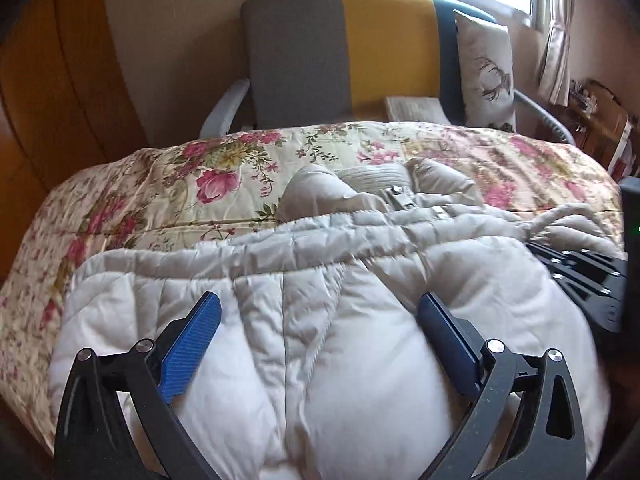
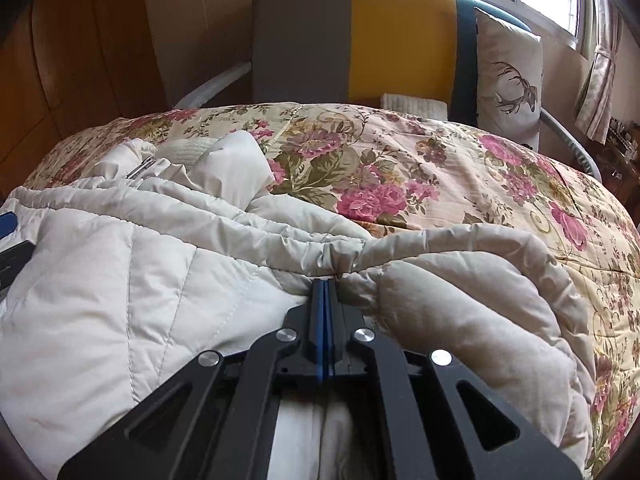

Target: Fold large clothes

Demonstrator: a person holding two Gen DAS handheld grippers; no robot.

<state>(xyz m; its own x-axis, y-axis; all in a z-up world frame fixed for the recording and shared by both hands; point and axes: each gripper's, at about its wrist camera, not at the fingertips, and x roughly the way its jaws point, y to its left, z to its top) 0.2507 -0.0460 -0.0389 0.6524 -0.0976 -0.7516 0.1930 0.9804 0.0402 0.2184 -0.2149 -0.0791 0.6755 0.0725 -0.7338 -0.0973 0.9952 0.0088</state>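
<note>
A large cream quilted puffer jacket (image 1: 312, 320) lies on a floral bedspread (image 1: 160, 192); it also shows in the right wrist view (image 2: 120, 280). My left gripper (image 1: 320, 308) is open, its blue pads spread wide just above the jacket's body. My right gripper (image 2: 325, 280) is shut on the jacket's rolled hem edge (image 2: 344, 258), which bunches at the fingertips. The right gripper's black frame (image 1: 588, 276) shows at the right edge of the left wrist view. The jacket's collar and zipper (image 1: 400, 196) lie toward the far side.
A grey, yellow and teal chair (image 1: 344, 52) stands behind the bed with a deer-print cushion (image 1: 488, 72) and a folded white cloth (image 1: 412, 108). Wooden wardrobe (image 1: 48, 80) at left; window and curtains at right. The floral bedspread (image 2: 440, 168) extends right of the jacket.
</note>
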